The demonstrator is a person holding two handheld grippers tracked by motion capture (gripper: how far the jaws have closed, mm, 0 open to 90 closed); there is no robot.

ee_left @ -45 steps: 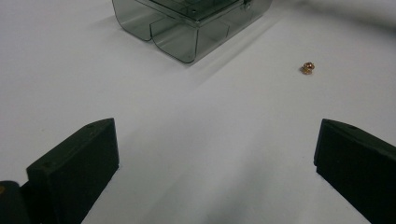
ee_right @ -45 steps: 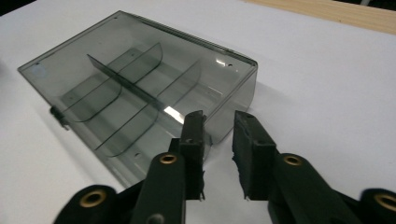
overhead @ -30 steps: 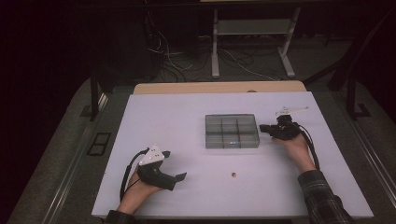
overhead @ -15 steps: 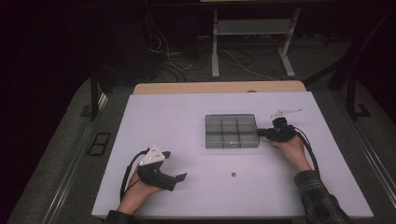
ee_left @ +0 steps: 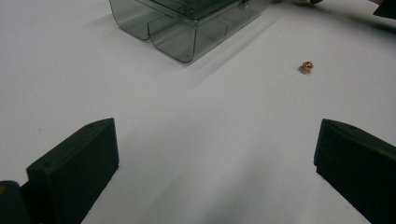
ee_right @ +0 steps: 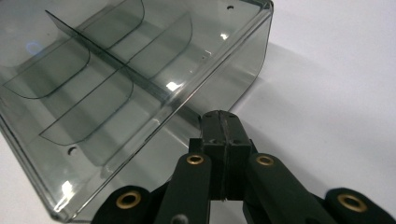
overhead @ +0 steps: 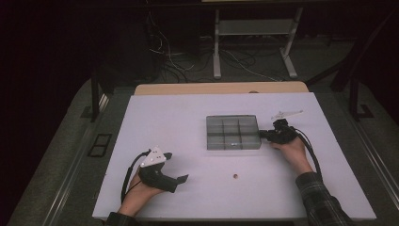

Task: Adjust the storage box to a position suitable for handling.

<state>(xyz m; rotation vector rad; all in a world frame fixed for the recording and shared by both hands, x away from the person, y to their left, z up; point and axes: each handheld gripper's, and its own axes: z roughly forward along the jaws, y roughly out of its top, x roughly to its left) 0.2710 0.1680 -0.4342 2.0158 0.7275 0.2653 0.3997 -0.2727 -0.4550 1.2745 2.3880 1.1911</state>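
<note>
On the white table [overhead: 179, 117], smoky compartment box [overhead: 233, 132] long axis crosswise, right hand-held gripper [overhead: 262, 135] pinched empty, seemingly touching it.

The black left tool [overhead: 176, 175] rests low with jaws spread wide, while the black right tool [overhead: 262, 135], arm extended, has its jaws pressed together.

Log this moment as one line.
right gripper: shut, tips at compartment box edge | left gripper: open, empty | brass nut: loose on table

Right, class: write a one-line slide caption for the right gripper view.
Shut right gripper with its jaw tips against the wall of a smoky clear divided box on a white table.
</note>
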